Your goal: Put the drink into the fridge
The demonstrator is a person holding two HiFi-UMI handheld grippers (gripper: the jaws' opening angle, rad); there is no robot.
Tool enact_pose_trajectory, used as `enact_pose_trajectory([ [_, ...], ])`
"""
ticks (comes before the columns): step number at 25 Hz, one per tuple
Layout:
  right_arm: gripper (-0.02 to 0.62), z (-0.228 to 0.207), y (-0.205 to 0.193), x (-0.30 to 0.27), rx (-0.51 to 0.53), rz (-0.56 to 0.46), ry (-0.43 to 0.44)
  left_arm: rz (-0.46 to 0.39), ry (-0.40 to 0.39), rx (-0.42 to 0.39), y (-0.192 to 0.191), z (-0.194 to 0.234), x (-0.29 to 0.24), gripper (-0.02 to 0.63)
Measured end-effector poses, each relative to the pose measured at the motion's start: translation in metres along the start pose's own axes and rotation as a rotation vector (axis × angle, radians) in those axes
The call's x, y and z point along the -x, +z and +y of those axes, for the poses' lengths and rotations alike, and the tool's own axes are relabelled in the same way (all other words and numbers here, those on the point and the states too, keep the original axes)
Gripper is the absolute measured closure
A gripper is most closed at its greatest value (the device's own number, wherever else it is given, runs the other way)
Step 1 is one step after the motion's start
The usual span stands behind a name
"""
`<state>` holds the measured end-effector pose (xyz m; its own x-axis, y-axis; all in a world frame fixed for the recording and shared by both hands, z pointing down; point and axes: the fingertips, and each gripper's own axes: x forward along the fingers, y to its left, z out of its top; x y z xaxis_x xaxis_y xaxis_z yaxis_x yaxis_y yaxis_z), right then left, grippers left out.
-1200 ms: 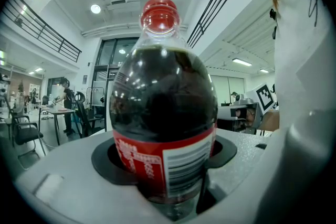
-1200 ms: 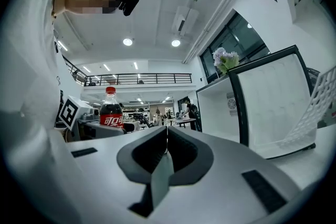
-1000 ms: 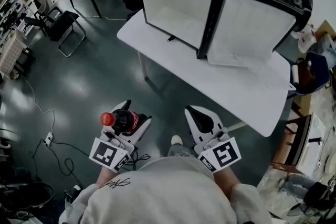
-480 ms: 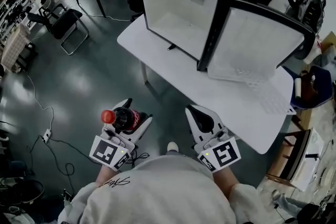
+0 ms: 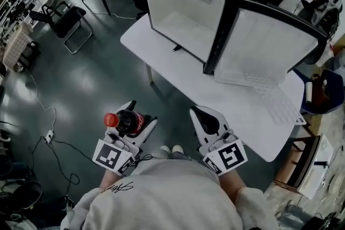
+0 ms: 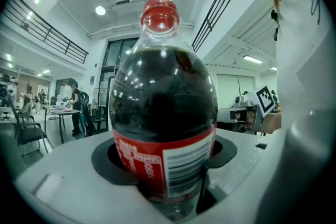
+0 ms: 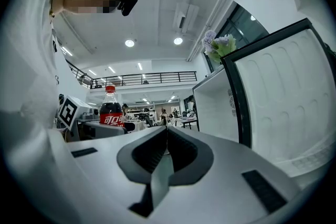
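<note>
Holding the cola bottle (image 6: 163, 113), fridge (image 5: 183, 8) ahead.
My left gripper (image 5: 139, 118) pinches the cola bottle upright around its label; my right gripper (image 7: 167, 136) is pressed together, empty. The open fridge stands on the white table (image 5: 178, 75), well apart.

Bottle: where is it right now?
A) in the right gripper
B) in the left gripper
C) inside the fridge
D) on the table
B: the left gripper clamps the bottle upright, while the right gripper is shut with nothing in it.
</note>
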<state>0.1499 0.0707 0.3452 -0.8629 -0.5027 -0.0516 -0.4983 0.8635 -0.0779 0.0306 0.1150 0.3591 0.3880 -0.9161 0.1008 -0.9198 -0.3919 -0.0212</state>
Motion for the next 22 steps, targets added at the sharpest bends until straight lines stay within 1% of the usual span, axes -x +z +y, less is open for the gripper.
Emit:
enact_pose_trajectory([
  [10, 0.583, -0.0018, -0.0013, -0.0079, 0.006, 0.005, 0.012, -0.008, 0.000, -0.004, 0.0024, 0.0053, -0.0050, 0.285],
  [22, 0.583, -0.0012, 0.0010, -0.0103, 0.000, -0.008, 0.053, -0.008, 0.035, -0.010, 0.0045, 0.0058, -0.0015, 0.285],
])
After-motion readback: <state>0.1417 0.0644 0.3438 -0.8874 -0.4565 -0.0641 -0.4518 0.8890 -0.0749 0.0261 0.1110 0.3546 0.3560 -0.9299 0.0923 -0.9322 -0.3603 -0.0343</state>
